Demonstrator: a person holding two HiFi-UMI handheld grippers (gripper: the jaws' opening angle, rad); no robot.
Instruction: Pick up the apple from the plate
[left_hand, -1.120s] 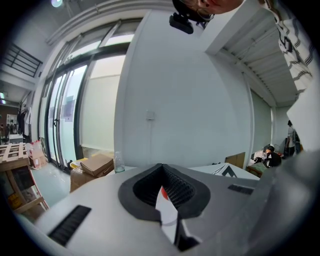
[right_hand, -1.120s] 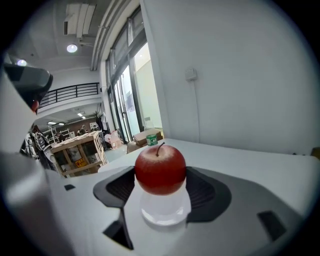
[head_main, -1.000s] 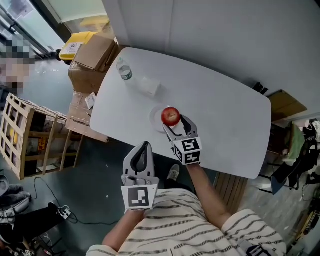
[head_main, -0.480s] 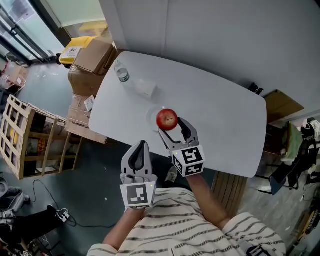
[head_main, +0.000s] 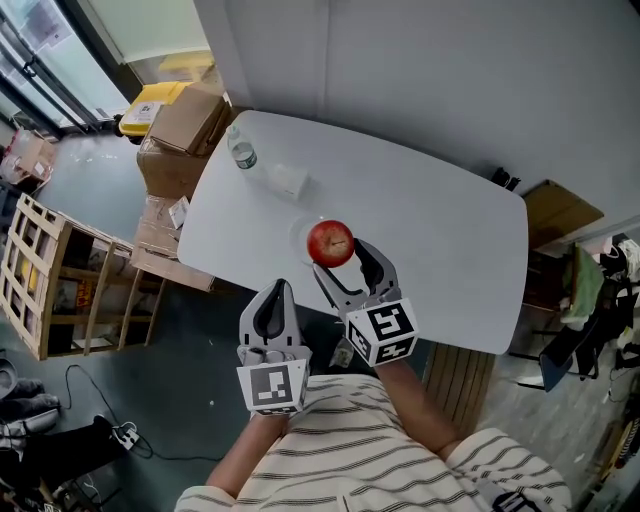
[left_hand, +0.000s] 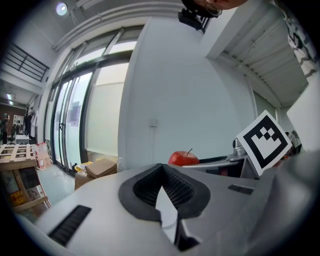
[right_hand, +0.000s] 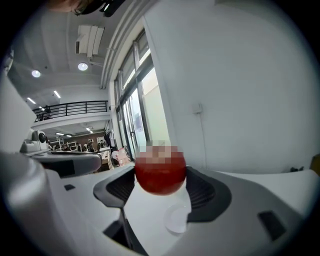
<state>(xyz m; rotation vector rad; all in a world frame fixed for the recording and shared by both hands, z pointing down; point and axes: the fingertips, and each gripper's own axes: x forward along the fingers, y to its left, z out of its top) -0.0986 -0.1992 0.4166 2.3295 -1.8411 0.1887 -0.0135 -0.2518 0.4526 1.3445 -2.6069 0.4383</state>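
A red apple is held between the two fingers of my right gripper, which is shut on it. The apple hangs above a small white plate on the white table. In the right gripper view the apple fills the gap between the jaws, and the bare plate lies below it on the table. My left gripper is shut on nothing, off the table's near edge. The left gripper view shows its jaws pressed together and the apple beyond them.
A water bottle and a clear plastic box stand at the table's far left end. Cardboard boxes and a wooden crate sit on the floor to the left. A wall runs behind the table.
The right gripper has risen with the apple and drawn a little toward me, so more of the plate shows. The left gripper has barely moved.
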